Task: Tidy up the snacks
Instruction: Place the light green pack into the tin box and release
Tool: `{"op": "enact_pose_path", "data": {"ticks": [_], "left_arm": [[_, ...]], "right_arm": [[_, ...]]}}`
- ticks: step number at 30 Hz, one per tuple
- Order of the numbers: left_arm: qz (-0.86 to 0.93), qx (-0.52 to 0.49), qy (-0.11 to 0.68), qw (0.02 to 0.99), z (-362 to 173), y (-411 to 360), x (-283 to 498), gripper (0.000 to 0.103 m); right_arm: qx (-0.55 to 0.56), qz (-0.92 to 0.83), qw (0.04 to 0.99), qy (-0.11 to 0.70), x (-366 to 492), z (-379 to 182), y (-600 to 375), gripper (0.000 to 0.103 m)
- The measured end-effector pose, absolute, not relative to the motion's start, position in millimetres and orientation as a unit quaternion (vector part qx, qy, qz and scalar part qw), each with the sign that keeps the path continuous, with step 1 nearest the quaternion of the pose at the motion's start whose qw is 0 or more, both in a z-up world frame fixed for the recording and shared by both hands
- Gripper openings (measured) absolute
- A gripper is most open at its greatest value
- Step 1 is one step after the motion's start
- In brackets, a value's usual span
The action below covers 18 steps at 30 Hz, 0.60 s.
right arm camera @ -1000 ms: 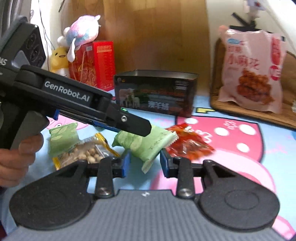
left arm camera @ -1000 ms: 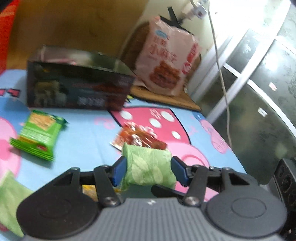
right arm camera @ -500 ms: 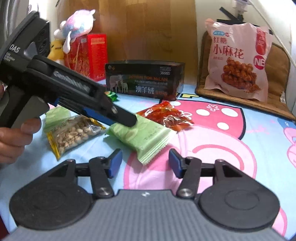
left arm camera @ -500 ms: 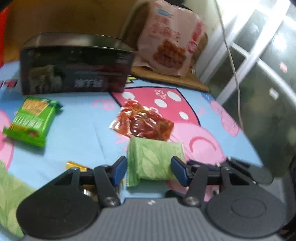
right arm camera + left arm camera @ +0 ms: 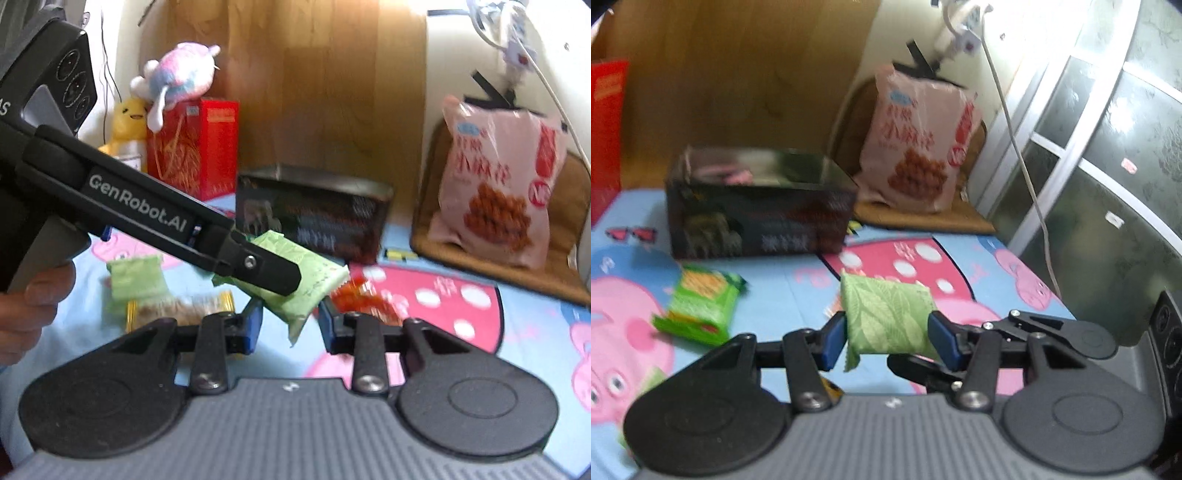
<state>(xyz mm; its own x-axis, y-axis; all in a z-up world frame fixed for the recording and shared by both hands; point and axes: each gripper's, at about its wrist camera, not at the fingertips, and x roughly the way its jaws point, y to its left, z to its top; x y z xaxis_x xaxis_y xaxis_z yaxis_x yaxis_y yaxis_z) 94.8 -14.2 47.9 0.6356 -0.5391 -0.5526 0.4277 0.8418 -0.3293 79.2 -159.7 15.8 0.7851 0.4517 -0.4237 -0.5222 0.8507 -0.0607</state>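
Left claw [image 5: 888, 338] clenched on a pale green leaf-print snack packet [image 5: 888, 319], the packet spanning the gap between the two blue pads [image 5: 835, 336] and touching both, lifted clear of the cartoon-print sheet [image 5: 783, 291]. In the right wrist view the same packet [image 5: 314, 280] sat tilted, its crimped lower end hanging between the right claw's fingertips [image 5: 255, 325], apparently without touching either; the left claw's black finger [image 5: 258, 266] lay across the packet's top. Right claw [image 5: 290, 326] released, jaws moderately apart, holding nothing.

Beyond the held packet stood an open dark box [image 5: 757, 206], upright on the sheet. A bright green snack bag [image 5: 700, 308] lay near the box's front, to the left of the left claw. A red snack packet [image 5: 364, 299] lay just behind the right claw's right finger, and a nut packet with gold edging [image 5: 184, 308] and another pale green packet [image 5: 135, 278] lay to its left. A large pink snack bag [image 5: 498, 199] leaned upright on a brown cushion [image 5: 569, 266], well apart from both claws.
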Motion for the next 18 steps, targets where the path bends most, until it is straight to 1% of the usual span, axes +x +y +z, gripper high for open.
{"op": "enact_pose_path", "data": {"ticks": [6,12,13,14,16,18], "left_arm": [[-0.236,-0.1,0.313,0.915,75,14,139,0.048],[-0.198,-0.135,0.31,0.92,92,34,208,0.048],[-0.186,-0.134,0.31,0.923,91,34,220,0.053],[-0.178,-0.132,0.313,0.924,89,33,230,0.056],[-0.164,-0.126,0.32,0.924,84,32,241,0.056],[-0.16,-0.134,0.325,0.922,82,38,239,0.056]], "right_arm": [[-0.08,0.282,0.937,0.192,136,41,-138,0.035],[-0.043,0.289,0.932,0.215,210,64,-117,0.036],[-0.047,0.282,0.934,0.215,222,65,-111,0.037],[-0.055,0.27,0.938,0.212,231,64,-107,0.04],[-0.067,0.237,0.946,0.212,247,61,-100,0.043],[-0.059,0.229,0.945,0.224,252,57,-103,0.043]]}}
